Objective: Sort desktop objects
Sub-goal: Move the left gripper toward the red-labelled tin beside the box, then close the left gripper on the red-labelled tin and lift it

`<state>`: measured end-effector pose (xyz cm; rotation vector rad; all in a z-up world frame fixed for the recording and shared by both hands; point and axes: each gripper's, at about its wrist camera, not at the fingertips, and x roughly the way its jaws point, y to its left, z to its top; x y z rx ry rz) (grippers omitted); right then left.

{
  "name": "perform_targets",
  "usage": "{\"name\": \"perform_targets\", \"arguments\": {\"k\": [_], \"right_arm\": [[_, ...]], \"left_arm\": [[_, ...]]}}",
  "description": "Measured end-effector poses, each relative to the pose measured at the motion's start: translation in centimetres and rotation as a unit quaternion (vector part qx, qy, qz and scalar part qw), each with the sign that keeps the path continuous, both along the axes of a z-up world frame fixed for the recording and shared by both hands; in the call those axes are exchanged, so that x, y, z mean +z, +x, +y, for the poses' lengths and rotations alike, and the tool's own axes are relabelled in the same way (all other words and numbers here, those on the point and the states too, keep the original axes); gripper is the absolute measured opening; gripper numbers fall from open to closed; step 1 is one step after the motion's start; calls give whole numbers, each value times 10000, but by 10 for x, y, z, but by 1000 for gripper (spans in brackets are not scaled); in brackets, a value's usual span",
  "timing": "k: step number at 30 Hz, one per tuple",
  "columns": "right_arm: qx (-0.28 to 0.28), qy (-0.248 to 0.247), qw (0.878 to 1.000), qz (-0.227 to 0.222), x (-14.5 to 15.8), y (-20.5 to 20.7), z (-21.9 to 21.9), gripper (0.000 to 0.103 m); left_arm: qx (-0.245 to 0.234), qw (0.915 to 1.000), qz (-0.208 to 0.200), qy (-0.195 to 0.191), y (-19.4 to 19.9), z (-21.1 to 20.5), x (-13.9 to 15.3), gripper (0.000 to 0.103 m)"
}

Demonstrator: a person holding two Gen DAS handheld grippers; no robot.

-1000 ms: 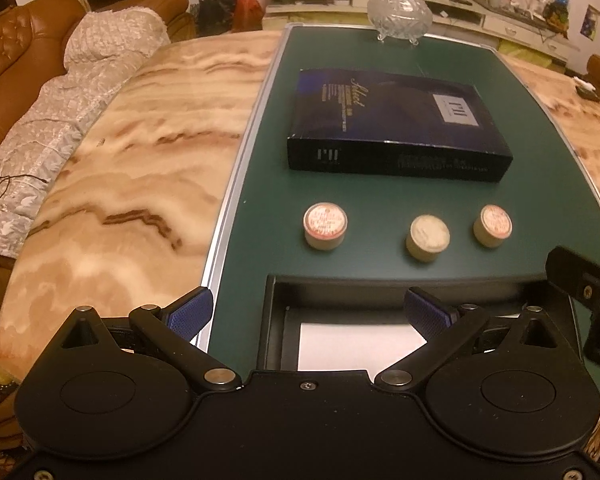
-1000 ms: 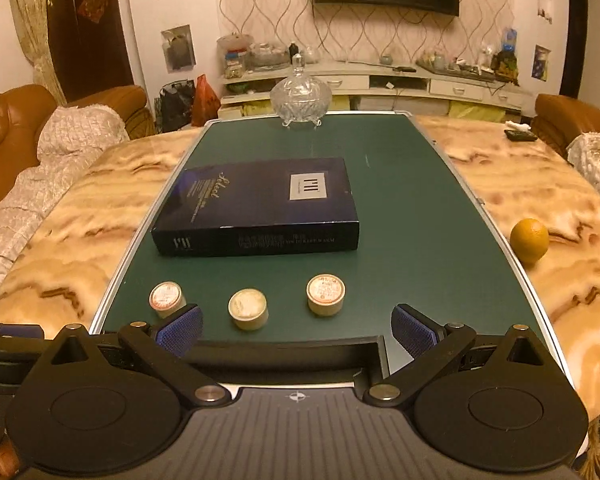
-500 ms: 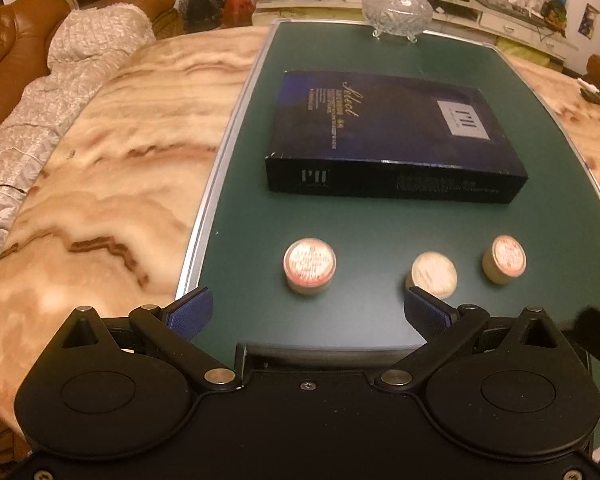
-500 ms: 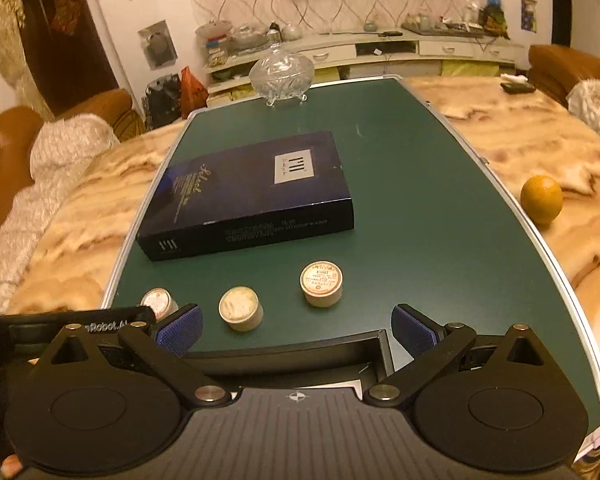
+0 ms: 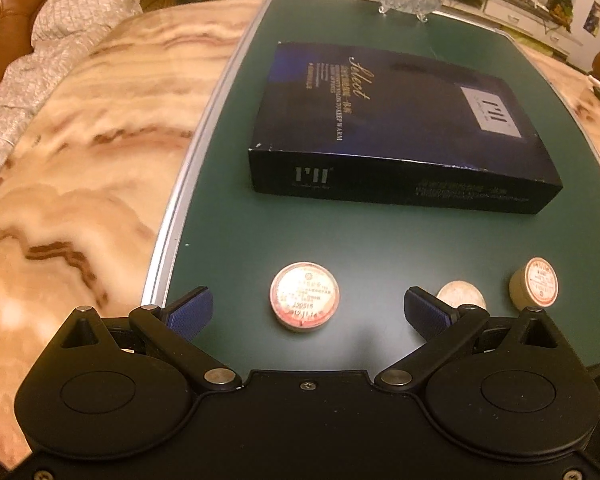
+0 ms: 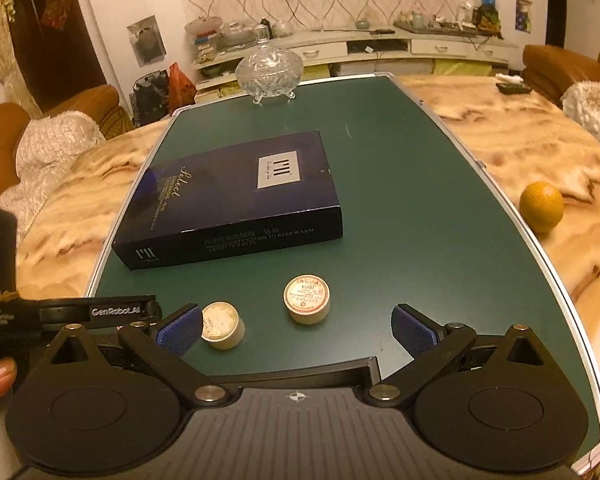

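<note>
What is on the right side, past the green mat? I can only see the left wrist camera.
Observer: An orange sits on the marble tabletop, just right of the green mat.
Operator: Is the other gripper grabbing it?
Observer: No. The right gripper is open and aimed at a red-labelled tin, away from the orange.
Operator: Anything farther back?
Observer: A dark remote lies near the table's far right edge.
</note>
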<state>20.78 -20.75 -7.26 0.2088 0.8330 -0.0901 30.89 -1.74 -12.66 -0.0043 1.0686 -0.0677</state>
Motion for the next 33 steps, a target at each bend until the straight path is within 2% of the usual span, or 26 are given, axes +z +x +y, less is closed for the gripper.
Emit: {"name": "perform_targets", "arguments": {"k": [8,12,17,22,27,30,33], "right_arm": [[26,85,9999,-53,-4,2,2,103],[41,-79,9999,-83,-4,4,6,103],[40,-79,9999,-68,-4,6,7,103],[48,-85,9999,-60,-5,6,7,103],[55,-61,9999,-99,-3,4,7,103],[45,-50,9999,-101,-2,3,7,103],[12,-4,9999,-103,-2,2,4,103]], "left_arm": [[-25,9999,-13,-120,7,2,-7,101],[-11,9998,85,-160,11,4,-12,90],[44,9997,127,-190,13,8,-14,86],[70,9995,185,-252,15,10,-16,68],[77,9995,200,-222,16,11,-16,61],[89,9996,222,-148,16,10,-17,50],[88,9996,236,-137,16,10,-17,46]]}}
